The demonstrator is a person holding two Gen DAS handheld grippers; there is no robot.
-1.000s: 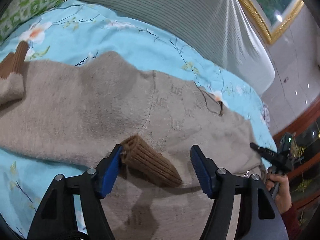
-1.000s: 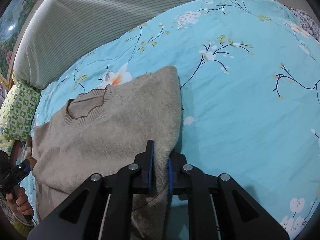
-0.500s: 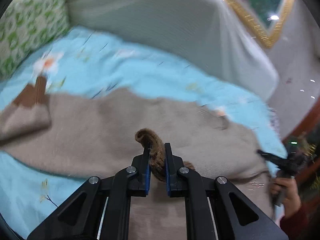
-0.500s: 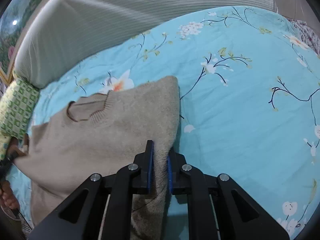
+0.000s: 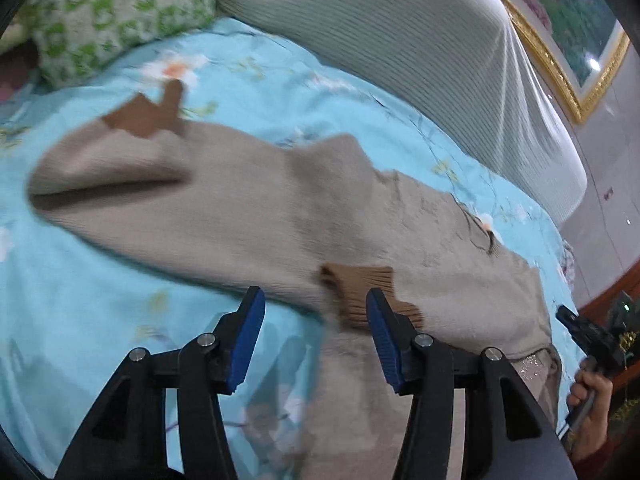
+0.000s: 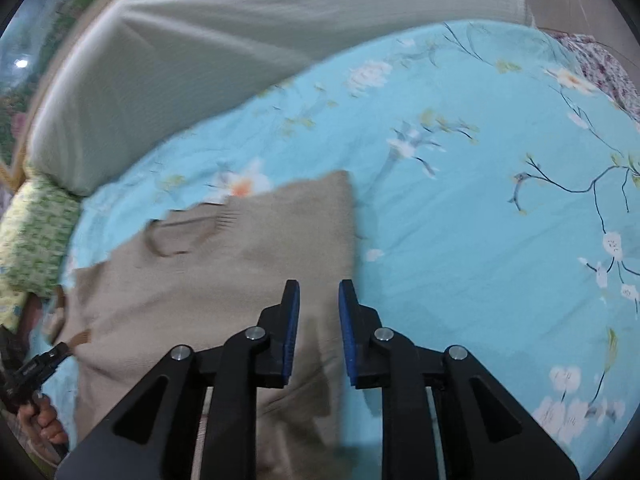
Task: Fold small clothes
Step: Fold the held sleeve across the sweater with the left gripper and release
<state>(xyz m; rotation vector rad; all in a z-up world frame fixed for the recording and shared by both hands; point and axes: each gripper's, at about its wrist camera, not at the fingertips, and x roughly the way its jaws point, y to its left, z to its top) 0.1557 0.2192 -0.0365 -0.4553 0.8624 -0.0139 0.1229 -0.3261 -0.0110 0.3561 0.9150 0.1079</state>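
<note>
A beige knit sweater (image 5: 248,204) lies on the blue floral bedsheet (image 5: 100,292). One sleeve is folded across its body, with the brown ribbed cuff (image 5: 360,288) lying just ahead of my left gripper (image 5: 316,332), which is open and empty. The other sleeve's brown cuff (image 5: 148,114) lies at the far left. In the right wrist view the sweater (image 6: 224,276) shows its neckline (image 6: 180,236). My right gripper (image 6: 319,328) is open over the sweater's right edge and holds nothing.
A grey-green ribbed cushion (image 5: 420,52) runs along the back of the bed. A green patterned pillow (image 5: 116,12) lies at the left. A gold-framed picture (image 5: 560,40) hangs behind. The right gripper and hand show at the left view's lower right (image 5: 588,344).
Half a second ago my left gripper was shut on the brown cuff; it has opened and the cuff lies on the sweater. My right gripper has let go of the sweater's edge and opened.
</note>
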